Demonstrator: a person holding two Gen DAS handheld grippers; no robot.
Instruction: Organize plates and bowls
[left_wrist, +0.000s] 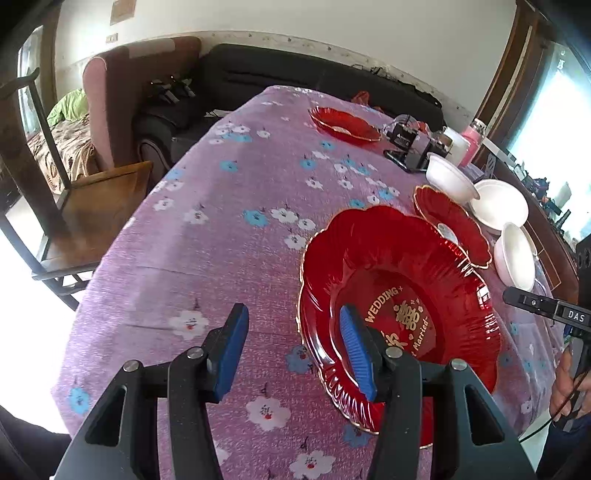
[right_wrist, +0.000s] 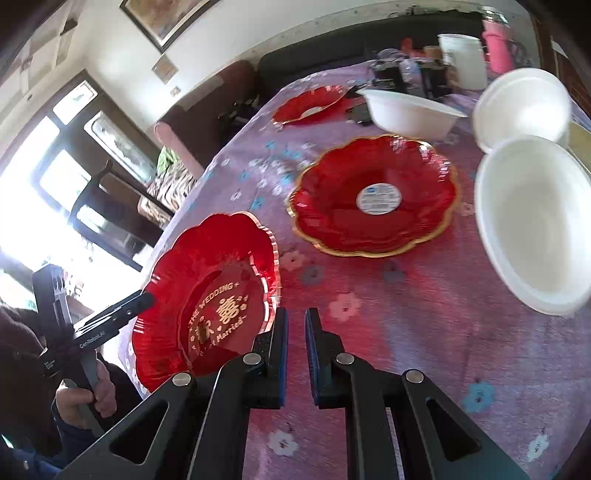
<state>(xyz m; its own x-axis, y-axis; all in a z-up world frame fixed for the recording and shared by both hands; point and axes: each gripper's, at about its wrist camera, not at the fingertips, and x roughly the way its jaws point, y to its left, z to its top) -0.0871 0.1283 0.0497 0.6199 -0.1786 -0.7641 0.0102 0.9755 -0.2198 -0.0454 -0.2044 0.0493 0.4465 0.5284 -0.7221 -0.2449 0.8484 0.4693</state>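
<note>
A red scalloped wedding plate (left_wrist: 439, 266) lies on the purple flowered tablecloth. My left gripper (left_wrist: 293, 339) is open, its right finger over the plate's near rim, its left finger over the cloth. The same plate (right_wrist: 192, 266) shows in the right wrist view, just left of my right gripper (right_wrist: 296, 328), whose jaws stand nearly closed with a narrow gap and nothing between them. A second red plate (right_wrist: 373, 229) with a round sticker lies beyond. A third red plate (left_wrist: 343, 123) lies at the far end. Three white bowls (right_wrist: 532, 218) (right_wrist: 522, 103) (right_wrist: 410, 109) sit to the right.
Dark boxes, a white cup (right_wrist: 465, 59) and a pink bottle (right_wrist: 496, 44) stand at the table's far right. A wooden chair (left_wrist: 85, 210) and a sofa (left_wrist: 258, 81) lie beyond the table's left edge. The left gripper's body (right_wrist: 92, 328) shows at the right view's left.
</note>
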